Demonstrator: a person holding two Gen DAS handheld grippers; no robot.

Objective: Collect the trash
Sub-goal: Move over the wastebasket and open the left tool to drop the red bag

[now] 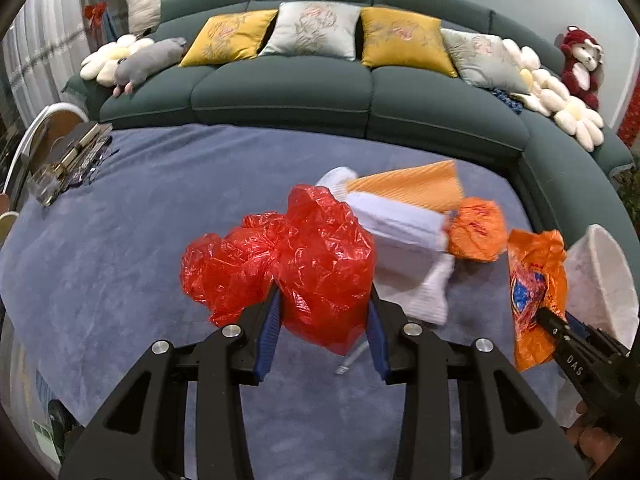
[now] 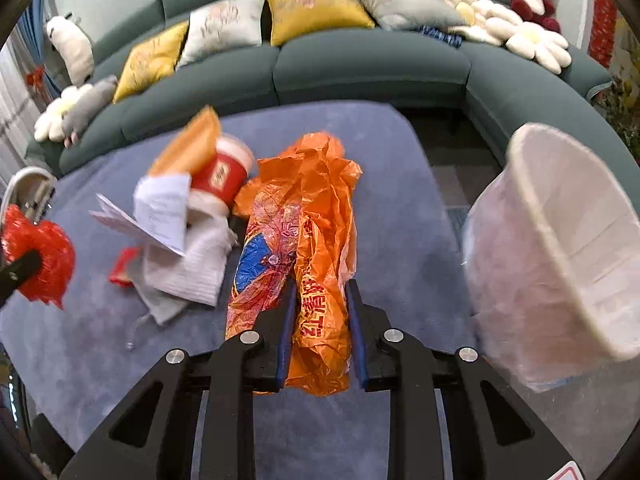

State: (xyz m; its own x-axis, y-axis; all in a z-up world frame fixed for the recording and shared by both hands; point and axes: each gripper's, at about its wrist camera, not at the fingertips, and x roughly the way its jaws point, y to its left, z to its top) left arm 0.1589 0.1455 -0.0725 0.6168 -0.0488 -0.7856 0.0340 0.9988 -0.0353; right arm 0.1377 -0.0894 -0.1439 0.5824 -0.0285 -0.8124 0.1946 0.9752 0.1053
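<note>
My left gripper (image 1: 324, 296) is shut on a crumpled red plastic bag (image 1: 304, 256), held above the blue carpet (image 1: 160, 208). In the right wrist view, my right gripper (image 2: 322, 286) is shut on a long orange plastic bag (image 2: 308, 208) with blue and red print. That bag (image 1: 532, 280) also shows at the right of the left wrist view. A white lined bin (image 2: 560, 248) stands just right of the right gripper. Between the grippers lies a pile: white paper (image 2: 160, 212), a red cup (image 2: 220, 176), an orange pleated sheet (image 2: 188, 148) and a white cloth (image 2: 192, 268).
A curved green sofa (image 1: 280, 96) with yellow and grey cushions rings the carpet's far side. A small table with glass objects (image 1: 68, 160) stands at the left edge. A small red wrapper (image 2: 122, 266) lies beside the cloth. An orange crumpled ball (image 1: 476, 228) lies near the pile.
</note>
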